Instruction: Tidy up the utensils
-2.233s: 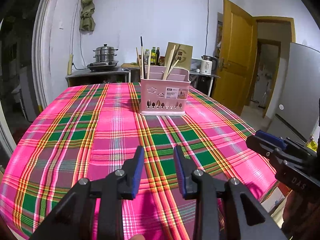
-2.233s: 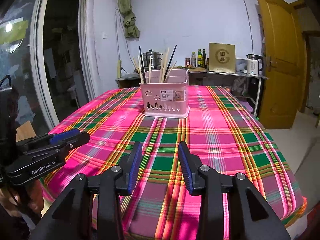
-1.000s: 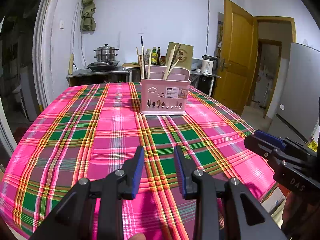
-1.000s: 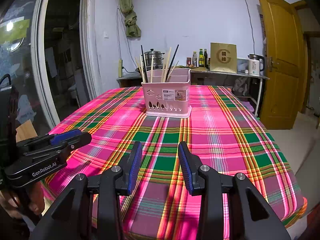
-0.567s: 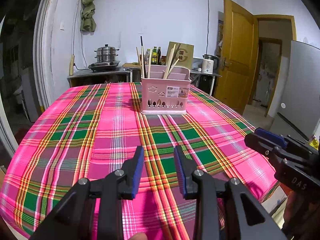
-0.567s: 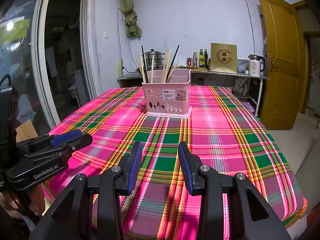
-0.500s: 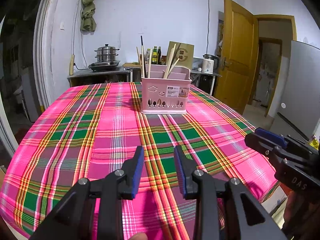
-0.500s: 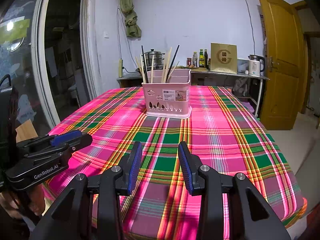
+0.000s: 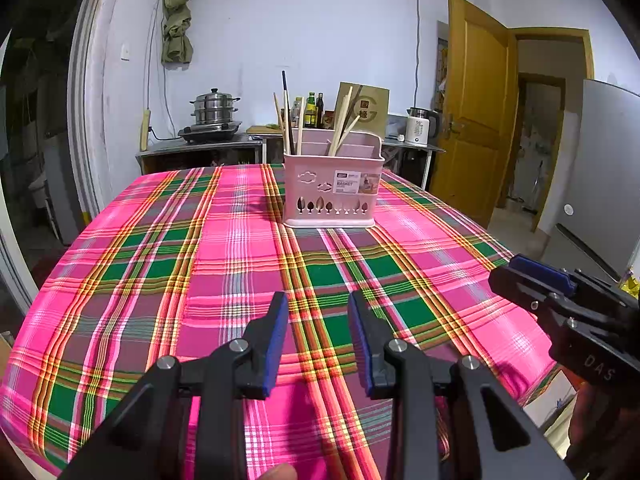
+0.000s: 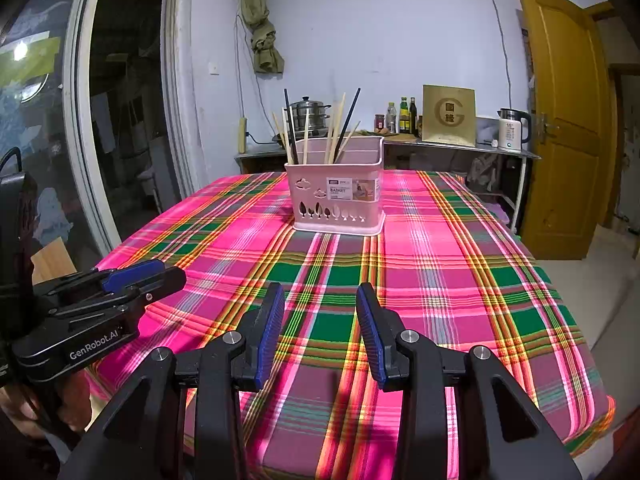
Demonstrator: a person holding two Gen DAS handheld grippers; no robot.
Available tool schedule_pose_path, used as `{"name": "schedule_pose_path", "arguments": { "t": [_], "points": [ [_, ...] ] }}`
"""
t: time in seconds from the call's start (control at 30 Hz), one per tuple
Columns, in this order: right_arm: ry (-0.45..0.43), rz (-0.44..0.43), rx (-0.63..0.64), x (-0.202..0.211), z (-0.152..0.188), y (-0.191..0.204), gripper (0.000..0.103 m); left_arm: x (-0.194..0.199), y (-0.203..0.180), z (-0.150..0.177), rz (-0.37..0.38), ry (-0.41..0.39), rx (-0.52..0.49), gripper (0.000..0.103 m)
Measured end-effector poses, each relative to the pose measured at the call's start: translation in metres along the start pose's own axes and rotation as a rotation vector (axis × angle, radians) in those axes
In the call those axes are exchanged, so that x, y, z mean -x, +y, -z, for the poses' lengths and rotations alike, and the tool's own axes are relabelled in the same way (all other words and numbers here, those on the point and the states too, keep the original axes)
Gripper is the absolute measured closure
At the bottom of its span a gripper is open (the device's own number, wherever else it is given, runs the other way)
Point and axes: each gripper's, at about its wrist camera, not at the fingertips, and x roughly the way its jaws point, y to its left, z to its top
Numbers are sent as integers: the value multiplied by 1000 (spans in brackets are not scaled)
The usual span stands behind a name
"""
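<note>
1. Up close, the left gripper (image 9: 318, 336) sits at the bottom centre of the left wrist view, its blue-padded fingers (image 9: 276, 332) parted with only plaid cloth showing between them; it holds nothing.
2. Likewise the right gripper (image 10: 320, 330) fills the bottom centre of the right wrist view, its fingers (image 10: 370, 328) spread a little wider and equally empty.
3. Each gripper also shows in the other's view: the right one at the right edge of the left view, the left one at the lower left of the right view.
4. Beyond the fingers lies the plaid tablecloth (image 9: 180, 264) over the counter, with no loose utensil visible on it in either view.
5. Further up, just above frame centre, stands the pink utensil basket (image 9: 331, 184), well apart from both sets of fingers and touched by neither.
6. Chopsticks (image 10: 336, 128) stand upright or leaning inside it, in two clusters; which compartment each occupies I cannot tell.
7. Judging from this, the sorting looks finished or nearly so, since nothing seems left to pick up.
</note>
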Motion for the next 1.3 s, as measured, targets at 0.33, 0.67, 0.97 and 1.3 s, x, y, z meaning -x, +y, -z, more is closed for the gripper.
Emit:
{"name": "schedule_pose_path", "arguments": {
  "t": [0.33,0.67,0.97,1.3],
  "points": [
    [-2,2,1,0,0,0,65,0,-1,1,-2,0,-2,71],
    [0,-1,1,1,1,-1,65,0,-1,2,1,5,0,71],
    [5,-2,3,2,3,0,65,1,-2,3,-9,1,-10,71],
    [4,-1,2,1,2,1,65,1,-2,5,-7,-2,-6,71]
  ]
}}
